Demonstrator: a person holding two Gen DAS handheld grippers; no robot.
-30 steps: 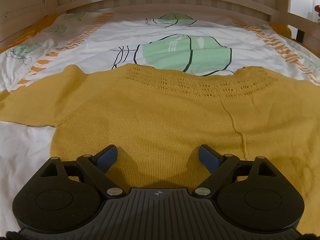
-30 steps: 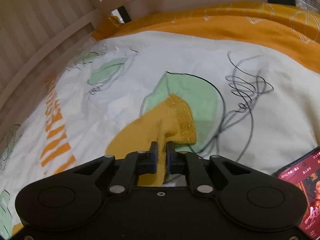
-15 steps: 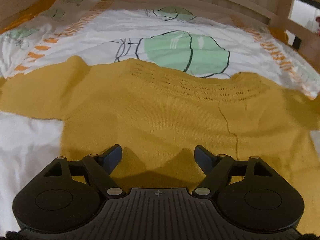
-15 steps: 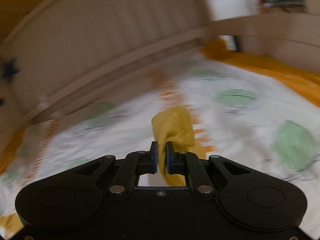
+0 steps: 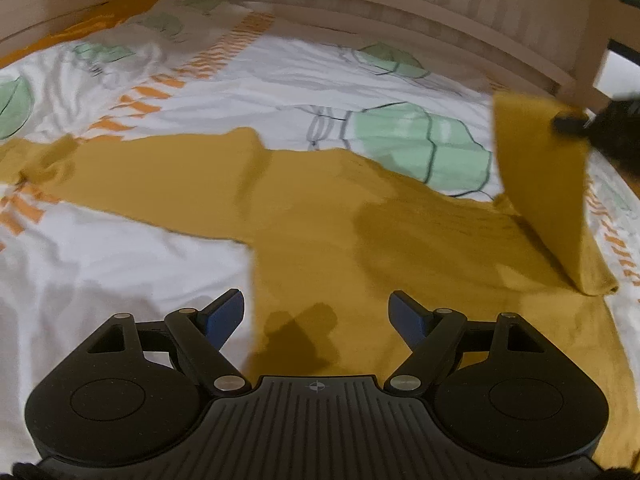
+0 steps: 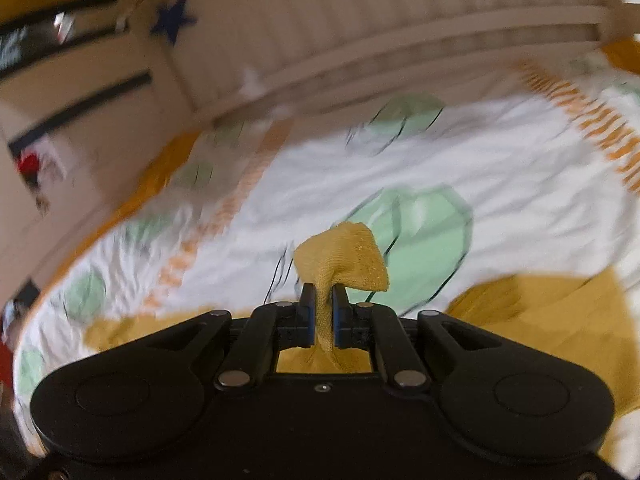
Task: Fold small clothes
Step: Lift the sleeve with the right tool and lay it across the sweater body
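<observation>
Mustard-yellow knitted sweater (image 5: 360, 232) lies on the leaf-printed white bedsheet (image 5: 120, 264), sleeve pinched by the right gripper (image 6: 323, 312), left gripper (image 5: 316, 316) spread wide, empty.

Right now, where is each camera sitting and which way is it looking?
Left wrist: on the left gripper, angled down across the sweater on the bedspread; its own open fingers show, plus the right gripper lifting a sleeve.
Right wrist: on the right gripper, facing the headboard; its fingers pinch the sleeve.
Shared: sweater, sleeve, bedspread, headboard.
</observation>
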